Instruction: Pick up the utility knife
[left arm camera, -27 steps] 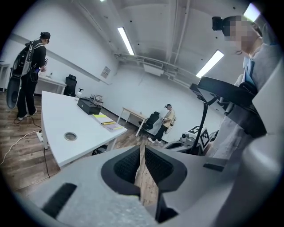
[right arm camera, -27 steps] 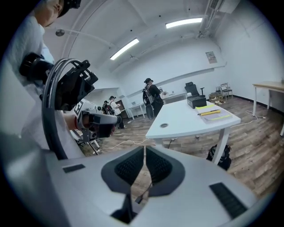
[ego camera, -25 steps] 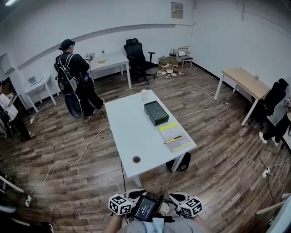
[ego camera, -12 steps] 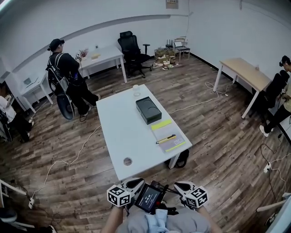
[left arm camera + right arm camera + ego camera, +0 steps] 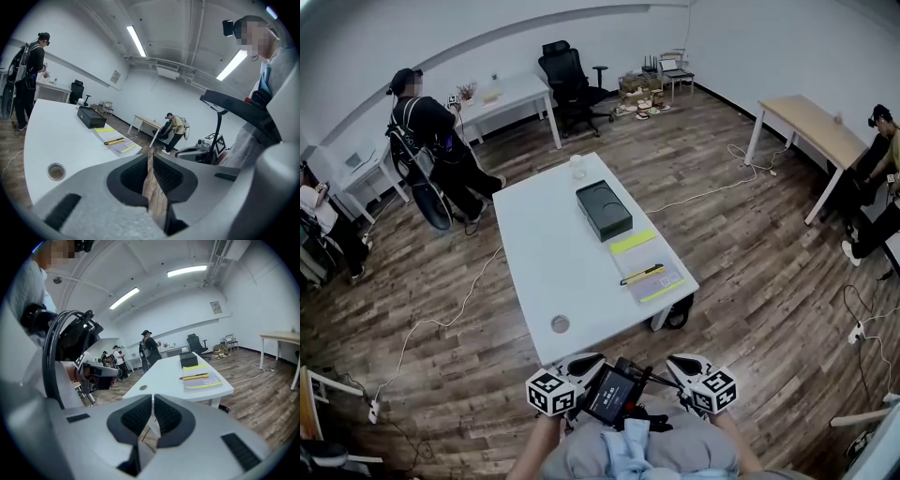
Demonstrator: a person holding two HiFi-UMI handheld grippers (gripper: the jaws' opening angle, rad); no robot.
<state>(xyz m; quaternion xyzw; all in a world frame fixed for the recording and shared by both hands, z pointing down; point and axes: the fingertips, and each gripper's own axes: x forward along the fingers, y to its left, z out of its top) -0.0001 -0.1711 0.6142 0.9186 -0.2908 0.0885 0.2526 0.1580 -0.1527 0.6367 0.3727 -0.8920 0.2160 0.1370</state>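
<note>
Head view: arms cut off at bottom edge. Jaws of left gripper [image 5: 584, 360] and right gripper [image 5: 678, 360] pressed together, nothing between, just off desk's [image 5: 544, 272] near edge. Utility knife [image 5: 641, 275] tiny, blade unreadable; slim, yellow with black end, lying on paper [image 5: 661, 283] by desk's right edge. Black box [image 5: 603, 209] mid-desk. Wood floor [image 5: 750, 281], cables [image 5: 703, 197], person [image 5: 431, 150] beyond.

Bright, even light from ceiling tubes [image 5: 136, 41]; shadows soft, fisheye bending toward edges, corners vignetted dark
</note>
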